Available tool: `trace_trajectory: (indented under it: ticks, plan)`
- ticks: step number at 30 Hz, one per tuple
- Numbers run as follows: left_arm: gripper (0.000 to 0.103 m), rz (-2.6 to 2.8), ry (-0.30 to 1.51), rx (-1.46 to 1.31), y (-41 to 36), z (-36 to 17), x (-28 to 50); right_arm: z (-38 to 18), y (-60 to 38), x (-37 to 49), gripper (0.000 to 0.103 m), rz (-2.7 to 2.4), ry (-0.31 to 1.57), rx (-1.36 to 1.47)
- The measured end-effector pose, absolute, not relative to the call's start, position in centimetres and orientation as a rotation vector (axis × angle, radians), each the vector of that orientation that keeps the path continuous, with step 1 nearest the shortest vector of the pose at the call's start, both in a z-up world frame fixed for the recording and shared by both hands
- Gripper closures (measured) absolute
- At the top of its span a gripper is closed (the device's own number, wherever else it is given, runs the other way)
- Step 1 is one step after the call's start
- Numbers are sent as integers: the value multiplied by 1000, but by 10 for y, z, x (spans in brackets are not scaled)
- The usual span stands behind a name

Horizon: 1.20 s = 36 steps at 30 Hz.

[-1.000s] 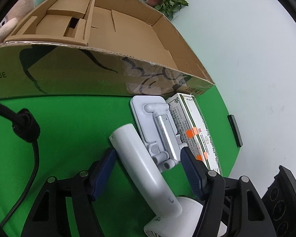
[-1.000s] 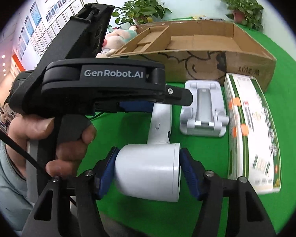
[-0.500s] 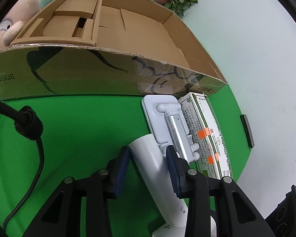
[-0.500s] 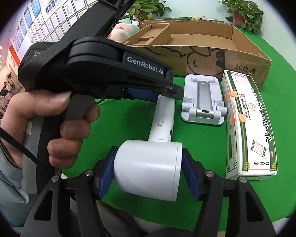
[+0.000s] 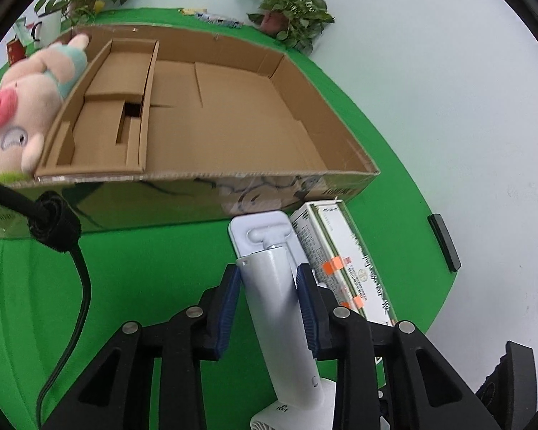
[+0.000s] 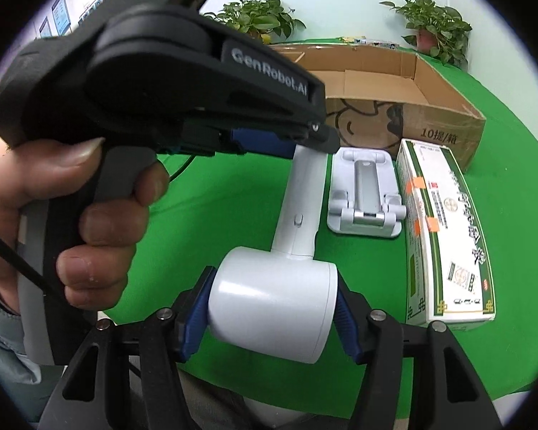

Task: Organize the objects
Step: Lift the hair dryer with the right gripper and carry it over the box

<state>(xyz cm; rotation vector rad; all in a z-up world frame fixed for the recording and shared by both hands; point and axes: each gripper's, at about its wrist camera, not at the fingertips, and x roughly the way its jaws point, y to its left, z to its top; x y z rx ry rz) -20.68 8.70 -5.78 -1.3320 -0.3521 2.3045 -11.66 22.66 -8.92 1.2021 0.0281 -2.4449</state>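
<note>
- Green-covered worktop (image 5: 143, 268) with two potted plants (image 6: 434, 25) at the back.
- White handheld fan (image 6: 279, 286) is held above it: right hand-held gripper (image 6: 272, 317) clamped on the round head, left hand-held gripper (image 5: 269, 297) clamped on the handle.
- "GenRobot.AI" is printed on the left one's black body.
- White phone stand (image 6: 364, 193) lies just beside, then a green-and-white carton (image 6: 444, 229).
- Open cardboard box (image 6: 444, 122) behind reads "10提/箱"; a plush pig (image 5: 21, 104) lies against it.
</note>
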Motion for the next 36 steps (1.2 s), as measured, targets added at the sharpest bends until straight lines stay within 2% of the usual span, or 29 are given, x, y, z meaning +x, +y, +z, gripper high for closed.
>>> trace_trajectory:
  ticks: [10, 23, 36]
  plan:
    - [75, 2342, -324, -1244, 87, -24, -209, -81, 232, -133, 48, -2483, -5, 1158]
    - [75, 2429, -268, -1127, 91, 38, -250, -42, 235, -174, 49, -2537, -37, 1031]
    - [75, 2452, -202, -1143, 78, 89, -356, -8, 226, -247, 49, -2508, -92, 1017]
